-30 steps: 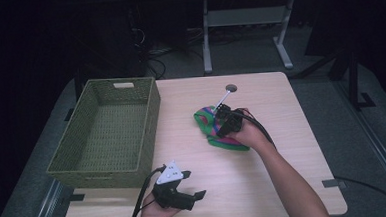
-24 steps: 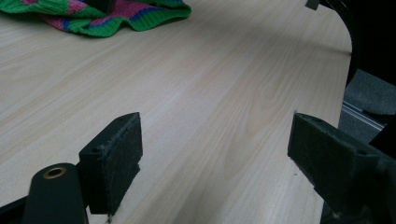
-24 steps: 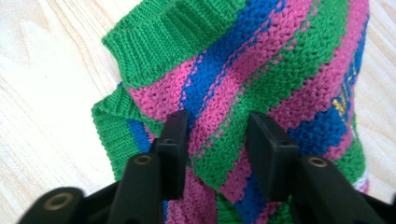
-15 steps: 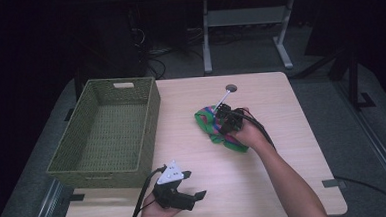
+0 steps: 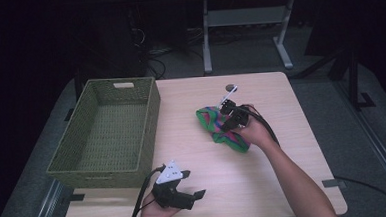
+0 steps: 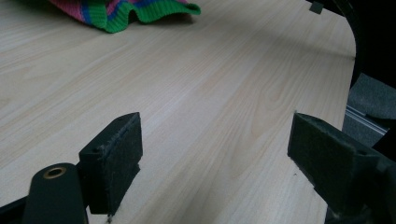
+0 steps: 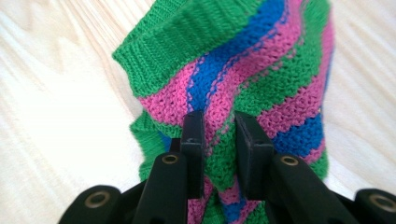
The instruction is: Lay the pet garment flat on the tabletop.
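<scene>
Right gripper [image 5: 227, 117] is grasping the striped knitted cloth [image 5: 220, 127], and its jaws have just been closing on it. From the right gripper view, a fold of the cloth [image 7: 243, 84] sits pinched between the two black pads [image 7: 194, 140], and the green, pink and blue stripes bunch up where the pads press. The green ribbed edge of the cloth stands toward 11 o'clock from the jaws in that view, and pale wood shows on both sides.

From the high view, the cloth lies crumpled on the wooden table [image 5: 285, 184], a little to 3 o'clock of the table's middle. The right hand [image 5: 252, 131] comes to it from 5 o'clock, and the gripper's cable runs back along the forearm.

Left gripper [image 5: 193, 194] rests at the table's near edge, at about 6 o'clock of the table, well apart from the cloth. Its jaws are released and stand wide. In the left gripper view the two pads [image 6: 119, 154] have only bare table wood [image 6: 210, 93] between them, and a corner of the cloth [image 6: 140, 11] appears far off at 11 o'clock.

A green woven basket [image 5: 146, 116] stands at 9 o'clock on the table, beside the cloth but not touching it. A small round grey disc [image 5: 230, 87] sits on the table at 12 o'clock from the cloth.
</scene>
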A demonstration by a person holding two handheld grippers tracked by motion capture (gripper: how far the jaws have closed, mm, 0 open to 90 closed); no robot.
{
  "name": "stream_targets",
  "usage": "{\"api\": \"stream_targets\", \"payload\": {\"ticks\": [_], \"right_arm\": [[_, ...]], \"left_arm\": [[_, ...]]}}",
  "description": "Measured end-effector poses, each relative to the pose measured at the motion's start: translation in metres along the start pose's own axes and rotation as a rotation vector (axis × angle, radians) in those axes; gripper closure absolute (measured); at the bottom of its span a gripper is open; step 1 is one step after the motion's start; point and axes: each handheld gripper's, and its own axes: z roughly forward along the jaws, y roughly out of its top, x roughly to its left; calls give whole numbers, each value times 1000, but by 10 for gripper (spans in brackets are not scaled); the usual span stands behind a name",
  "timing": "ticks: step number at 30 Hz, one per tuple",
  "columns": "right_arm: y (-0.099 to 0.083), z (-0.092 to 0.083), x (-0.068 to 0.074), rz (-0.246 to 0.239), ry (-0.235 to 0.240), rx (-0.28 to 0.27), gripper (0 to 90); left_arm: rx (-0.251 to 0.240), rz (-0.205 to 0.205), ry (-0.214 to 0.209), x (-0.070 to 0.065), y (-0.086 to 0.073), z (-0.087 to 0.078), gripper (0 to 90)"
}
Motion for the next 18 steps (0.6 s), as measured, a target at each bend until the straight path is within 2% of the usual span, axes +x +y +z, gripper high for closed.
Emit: {"api": "stream_targets", "payload": {"ticks": [9, 14, 18], "right_arm": [[-7, -34, -5, 24, 42, -80, 747], [-13, -46, -4, 6, 48, -93, 747], [-16, -58, -1, 5, 73, -114, 747]], "left_arm": [[-11, -2, 12, 2, 0, -3, 176], [-13, -1, 18, 2, 0, -4, 176], [-10, -3, 24, 4, -1, -5, 176]]}}
